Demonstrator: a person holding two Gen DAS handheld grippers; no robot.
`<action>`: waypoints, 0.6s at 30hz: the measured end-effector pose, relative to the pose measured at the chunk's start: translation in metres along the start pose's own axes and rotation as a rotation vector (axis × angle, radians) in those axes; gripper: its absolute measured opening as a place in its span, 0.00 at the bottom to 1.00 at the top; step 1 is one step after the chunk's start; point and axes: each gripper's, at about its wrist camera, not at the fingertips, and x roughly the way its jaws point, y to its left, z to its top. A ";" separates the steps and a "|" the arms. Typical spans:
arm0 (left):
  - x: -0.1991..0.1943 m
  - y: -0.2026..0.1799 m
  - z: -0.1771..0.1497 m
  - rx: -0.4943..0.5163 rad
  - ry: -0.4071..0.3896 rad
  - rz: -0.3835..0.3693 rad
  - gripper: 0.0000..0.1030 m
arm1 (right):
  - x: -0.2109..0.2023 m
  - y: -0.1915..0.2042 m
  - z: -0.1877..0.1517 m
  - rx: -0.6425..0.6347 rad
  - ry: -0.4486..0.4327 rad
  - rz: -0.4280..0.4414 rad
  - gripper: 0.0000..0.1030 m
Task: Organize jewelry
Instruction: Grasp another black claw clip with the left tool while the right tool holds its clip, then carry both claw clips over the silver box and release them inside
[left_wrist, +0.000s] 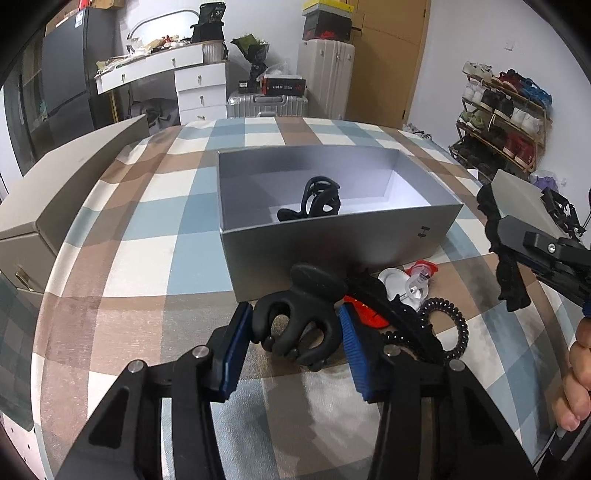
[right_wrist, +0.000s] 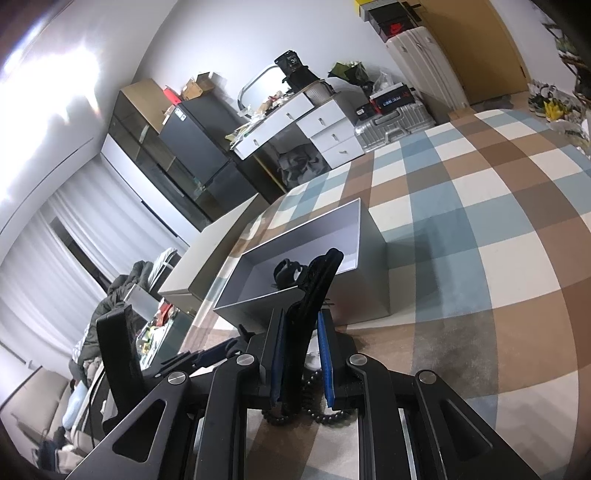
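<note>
An open grey box (left_wrist: 332, 240) stands on the checked cloth, with one black claw hair clip (left_wrist: 314, 199) inside; the box also shows in the right wrist view (right_wrist: 369, 273). My left gripper (left_wrist: 295, 332) has its blue pads on both sides of a second black claw clip (left_wrist: 299, 325) lying in front of the box. My right gripper (right_wrist: 301, 350) is shut on a long black hair clip (right_wrist: 310, 295), held above the table to the right of the box; that clip also shows in the left wrist view (left_wrist: 506, 266).
A pile beside the left gripper holds a black spiral hair tie (left_wrist: 450, 325), a red piece (left_wrist: 369, 317) and a white and clear piece (left_wrist: 406, 288). A beige box lid (left_wrist: 62, 199) lies at the table's left edge. Furniture stands behind the table.
</note>
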 end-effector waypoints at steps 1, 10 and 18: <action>-0.002 0.000 0.001 0.000 -0.006 0.001 0.41 | 0.000 0.001 0.000 0.000 -0.001 0.002 0.16; -0.016 0.000 0.010 -0.004 -0.060 -0.006 0.41 | -0.003 0.006 0.001 -0.012 -0.009 0.008 0.16; -0.029 0.001 0.019 -0.009 -0.111 -0.020 0.41 | -0.003 0.005 0.001 -0.008 -0.016 0.006 0.16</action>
